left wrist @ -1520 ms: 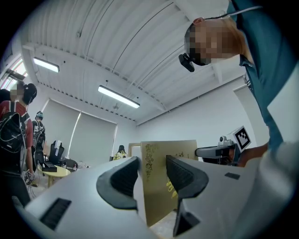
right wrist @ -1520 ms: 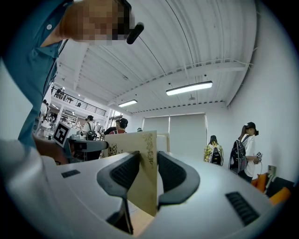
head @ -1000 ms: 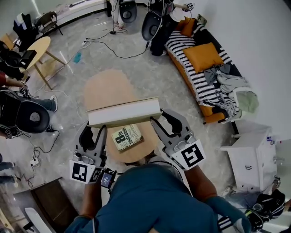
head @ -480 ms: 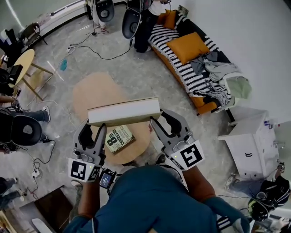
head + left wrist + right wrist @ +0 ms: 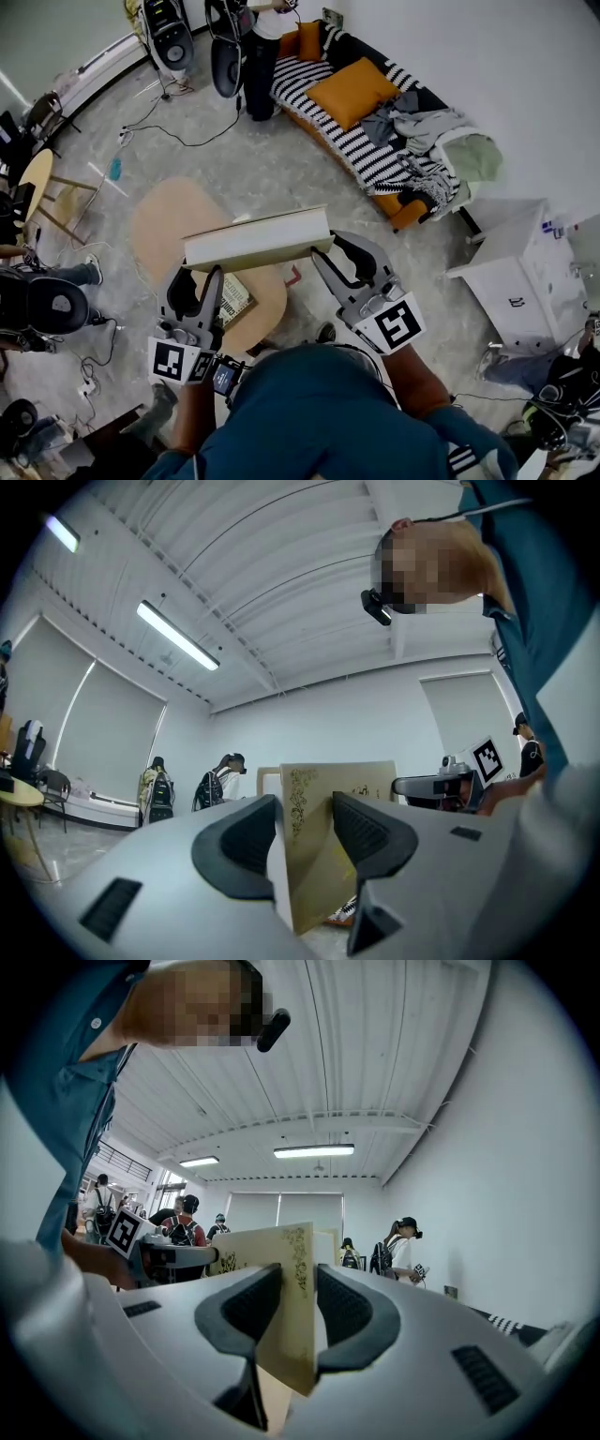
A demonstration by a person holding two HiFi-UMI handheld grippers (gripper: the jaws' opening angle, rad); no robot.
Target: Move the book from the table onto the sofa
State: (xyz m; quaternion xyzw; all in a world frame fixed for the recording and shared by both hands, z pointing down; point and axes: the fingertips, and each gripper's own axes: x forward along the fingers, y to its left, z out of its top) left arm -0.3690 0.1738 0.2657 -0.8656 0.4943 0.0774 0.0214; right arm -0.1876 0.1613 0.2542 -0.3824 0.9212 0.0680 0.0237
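**Aloft between both tongs, clear of the counter**

Clamping the book (image 5: 258, 239) at its two short ends: left tongs (image 5: 199, 274) on the left end, right tongs (image 5: 339, 251) on the right end. Held flat and close to level in the head view, with the pale page block turned toward the camera. Hanging in the air over the near part of the oval wooden counter (image 5: 169, 220), touching nothing but the tongs.

Along the left gripper view, both ribbed pads (image 5: 370, 832) pressed against the cream cover, with gilt scrollwork showing just above them. Much the same in the right gripper view: dark pads (image 5: 342, 1307) tight on either face, and the cover's lower corner poking out below them. No gap visible on either side, so a firm grip at both ends.

Below, on the counter, a second book (image 5: 234, 298) lying flat, partly hidden by the left tongs.

Well apart, at the upper right against the white wall, the striped sofa (image 5: 323, 117), carrying an orange cushion (image 5: 352, 91) and a heap of grey and pale clothes (image 5: 431, 131). Beside its far end, a standing person (image 5: 258, 52). To the right, a white cabinet (image 5: 511, 281). Across the grey floor, loose black cables (image 5: 187, 141).
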